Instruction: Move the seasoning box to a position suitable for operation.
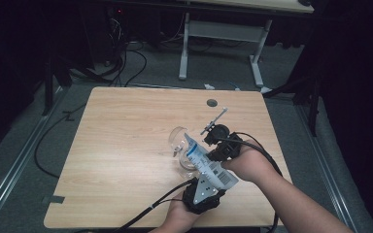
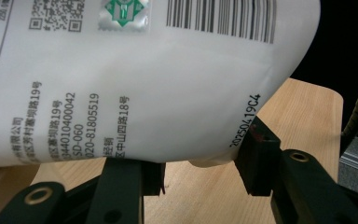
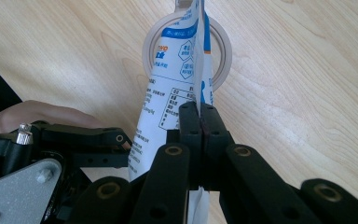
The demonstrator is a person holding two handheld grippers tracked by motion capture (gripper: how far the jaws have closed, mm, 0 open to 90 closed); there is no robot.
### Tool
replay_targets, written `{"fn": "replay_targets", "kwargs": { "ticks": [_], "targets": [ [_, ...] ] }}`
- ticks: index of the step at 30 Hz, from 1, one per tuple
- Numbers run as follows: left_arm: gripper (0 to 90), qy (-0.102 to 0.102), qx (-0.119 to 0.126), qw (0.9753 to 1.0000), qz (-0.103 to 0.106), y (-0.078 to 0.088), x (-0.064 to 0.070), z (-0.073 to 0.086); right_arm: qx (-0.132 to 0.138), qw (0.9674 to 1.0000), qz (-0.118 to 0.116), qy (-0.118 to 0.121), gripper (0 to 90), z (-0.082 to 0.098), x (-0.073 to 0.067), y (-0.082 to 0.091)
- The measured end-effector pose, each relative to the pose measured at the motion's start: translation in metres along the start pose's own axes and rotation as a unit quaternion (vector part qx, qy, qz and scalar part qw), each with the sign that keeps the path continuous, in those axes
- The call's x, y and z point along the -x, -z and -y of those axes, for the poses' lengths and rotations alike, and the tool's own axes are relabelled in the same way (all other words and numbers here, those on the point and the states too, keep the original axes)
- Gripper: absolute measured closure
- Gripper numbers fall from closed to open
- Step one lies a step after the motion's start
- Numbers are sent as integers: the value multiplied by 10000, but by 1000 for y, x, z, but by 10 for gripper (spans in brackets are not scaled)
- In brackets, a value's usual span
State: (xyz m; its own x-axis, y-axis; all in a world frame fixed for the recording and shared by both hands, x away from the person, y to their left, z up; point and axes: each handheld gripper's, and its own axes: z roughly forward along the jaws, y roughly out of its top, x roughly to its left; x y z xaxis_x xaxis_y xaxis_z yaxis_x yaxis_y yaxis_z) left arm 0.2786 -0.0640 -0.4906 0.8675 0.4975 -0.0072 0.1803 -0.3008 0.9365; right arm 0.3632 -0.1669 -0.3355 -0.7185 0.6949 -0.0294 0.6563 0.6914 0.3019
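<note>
1. Holding the pouch [image 1: 209, 162] with both tools, you keep it tilted over the glass [image 1: 180, 145], its spout end lowest and nearest the rim, so whatever comes out should fall inside.
2. Your right gripper [image 3: 200, 116] has its jaws pressed together on the thin side seam of the pouch; that flat edge gives a firm pinch and lets you steer the tilt.
3. Beyond those jaws, in the right gripper view, the pouch runs straight on to the round mouth of the glass, so aim and grip sit in one line.
4. Your left gripper [image 2: 200, 175] stands about half open at the fat bottom end of the pouch, one jaw at each side of the bulge. From the left gripper view you cannot tell for sure how hard the pads press; they look to be touching and cradling it.
5. That hold at the bottom likely carries the weight and lets you lift the rear end higher to drive the contents toward the spout.
6. The glass stands upright on the table [image 1: 116, 145], just ahead of both tools, free of any grip, so a bump from the pouch could tip it.
7. Both your hands are steady, which suits a pour.
</note>
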Motion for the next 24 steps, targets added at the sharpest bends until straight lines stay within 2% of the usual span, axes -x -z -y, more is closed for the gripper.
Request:
{"fn": "replay_targets", "kwargs": {
  "ticks": [24],
  "targets": [
    [586, 4, 54, 10000, 21, 0, 0, -4, 44, 10000, 63, -26, 900, -1, 0, 2]
  ]
}}
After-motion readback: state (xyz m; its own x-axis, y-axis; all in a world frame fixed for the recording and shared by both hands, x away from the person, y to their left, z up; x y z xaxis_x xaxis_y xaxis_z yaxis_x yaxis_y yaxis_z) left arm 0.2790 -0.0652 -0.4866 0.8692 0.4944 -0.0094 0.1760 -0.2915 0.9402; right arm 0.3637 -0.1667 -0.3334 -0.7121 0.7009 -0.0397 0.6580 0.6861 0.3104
